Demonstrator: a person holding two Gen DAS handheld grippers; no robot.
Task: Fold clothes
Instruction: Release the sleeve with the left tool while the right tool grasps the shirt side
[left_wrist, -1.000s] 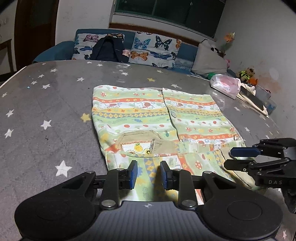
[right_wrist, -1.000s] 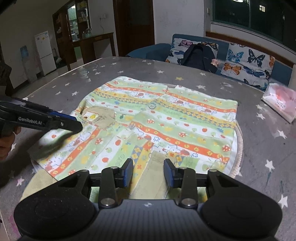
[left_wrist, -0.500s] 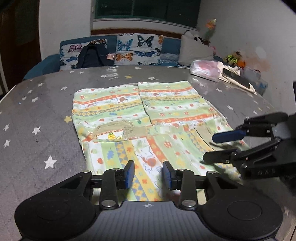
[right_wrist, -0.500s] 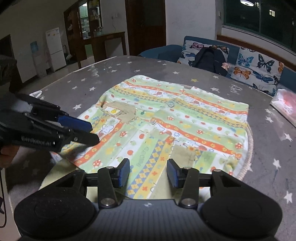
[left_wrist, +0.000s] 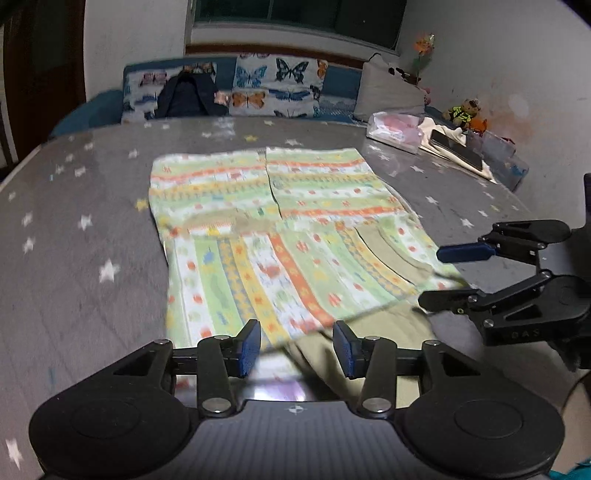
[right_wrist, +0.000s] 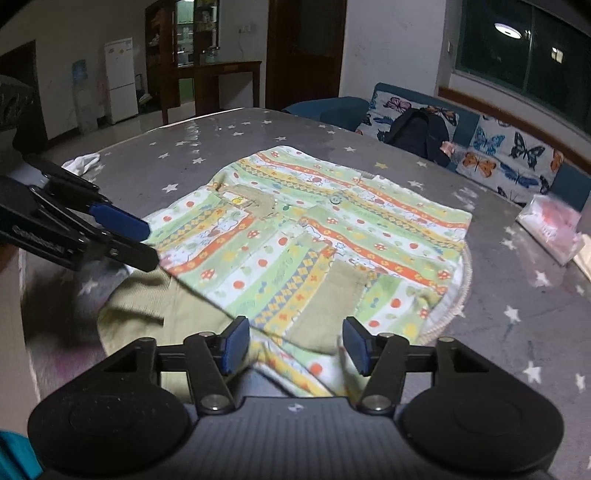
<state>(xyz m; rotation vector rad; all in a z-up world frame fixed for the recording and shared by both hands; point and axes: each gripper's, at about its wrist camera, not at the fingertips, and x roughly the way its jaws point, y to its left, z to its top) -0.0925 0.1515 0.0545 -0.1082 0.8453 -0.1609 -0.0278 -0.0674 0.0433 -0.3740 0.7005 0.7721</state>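
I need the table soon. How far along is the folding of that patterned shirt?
Done: the shirt's near part lies folded over its body. In hand: nothing; left gripper and right gripper are opening, clear of cloth. Left: further folds; it is still spread wide on the table.

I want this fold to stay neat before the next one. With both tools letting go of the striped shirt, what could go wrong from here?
1. The left tool and right tool are opening with the hem of the green, orange and white striped cotton shirt between their jaws; a pad could snag it and undo the fold.
2. The folded-over lower part lies askew, so the next fold may come out crooked.
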